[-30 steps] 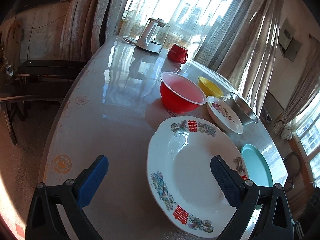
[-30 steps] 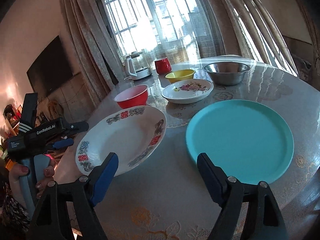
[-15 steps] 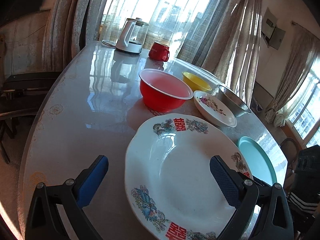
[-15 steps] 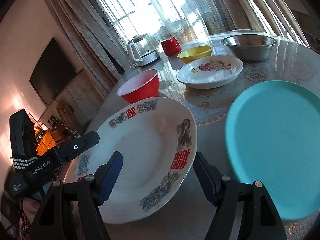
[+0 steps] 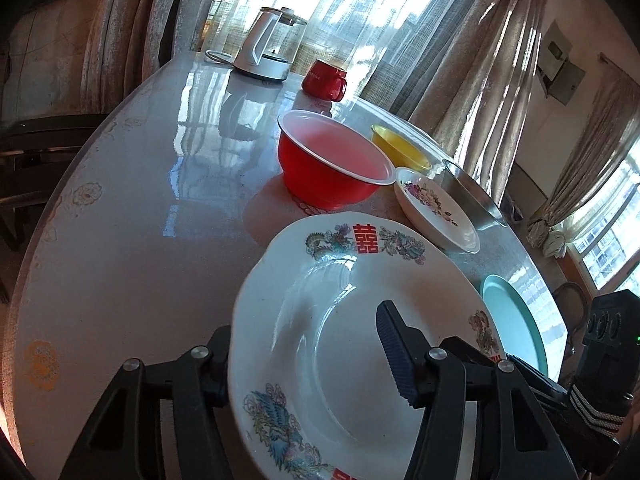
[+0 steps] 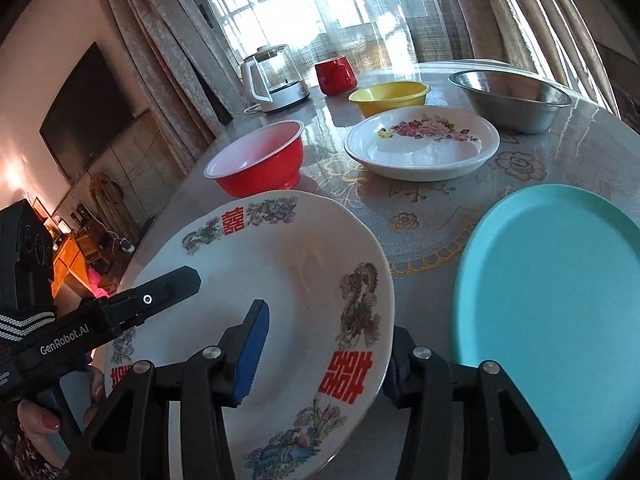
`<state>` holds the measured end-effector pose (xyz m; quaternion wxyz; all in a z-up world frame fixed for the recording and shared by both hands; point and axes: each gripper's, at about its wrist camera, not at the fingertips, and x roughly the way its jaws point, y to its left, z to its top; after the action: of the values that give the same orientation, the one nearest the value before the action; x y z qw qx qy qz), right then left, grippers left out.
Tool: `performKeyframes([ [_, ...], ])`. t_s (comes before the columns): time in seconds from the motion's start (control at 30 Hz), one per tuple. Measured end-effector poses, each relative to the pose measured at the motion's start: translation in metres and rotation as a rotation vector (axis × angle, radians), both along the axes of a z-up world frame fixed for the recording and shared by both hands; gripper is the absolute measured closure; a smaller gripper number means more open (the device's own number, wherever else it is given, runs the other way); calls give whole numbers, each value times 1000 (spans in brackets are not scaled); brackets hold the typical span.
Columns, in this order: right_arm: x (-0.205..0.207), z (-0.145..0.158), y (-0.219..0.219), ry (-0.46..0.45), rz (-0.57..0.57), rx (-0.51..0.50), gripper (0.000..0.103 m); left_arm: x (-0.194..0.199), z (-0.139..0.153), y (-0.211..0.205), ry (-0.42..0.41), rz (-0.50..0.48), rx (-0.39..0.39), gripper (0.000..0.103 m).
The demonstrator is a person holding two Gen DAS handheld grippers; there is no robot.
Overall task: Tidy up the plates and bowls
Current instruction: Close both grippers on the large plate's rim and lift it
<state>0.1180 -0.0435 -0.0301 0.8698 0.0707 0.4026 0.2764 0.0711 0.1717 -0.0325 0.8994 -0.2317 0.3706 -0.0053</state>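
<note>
Left wrist view: my left gripper [image 5: 308, 354] straddles the near-left rim of the big decorated plate [image 5: 348, 320], one finger [image 5: 394, 346] inside the well, the other under the rim; the jaws are closing on it, though I cannot tell whether the pads press yet. The red bowl [image 5: 332, 166] stands just beyond the plate, toward the table's [image 5: 152, 208] middle.

Right wrist view: my right gripper [image 6: 324, 354] straddles the plate's right rim, blue pad [image 6: 250, 350] inside, jaws closing, contact unclear. The teal plate [image 6: 552, 304] lies beside it at the table's near right edge; the flowered dish [image 6: 422, 142], yellow bowl [image 6: 390, 98] and steel bowl [image 6: 510, 100] sit farther back.
</note>
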Motion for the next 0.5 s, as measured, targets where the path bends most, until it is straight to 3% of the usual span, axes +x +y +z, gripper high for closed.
performKeyframes([
  [0.07,0,0,-1,1,-3,2,53,1,-1,5,5,18,-7,61],
  [0.1,0,0,-1,2,-7,3,54,1,-2,7,5,22,-14,62],
  [0.33,-2,0,-5,7,-21,23,61,1,-3,8,0,10,-29,63],
  [0.5,-1,-1,-22,17,-22,140,67,0,0,3,-11,-19,-22,63],
])
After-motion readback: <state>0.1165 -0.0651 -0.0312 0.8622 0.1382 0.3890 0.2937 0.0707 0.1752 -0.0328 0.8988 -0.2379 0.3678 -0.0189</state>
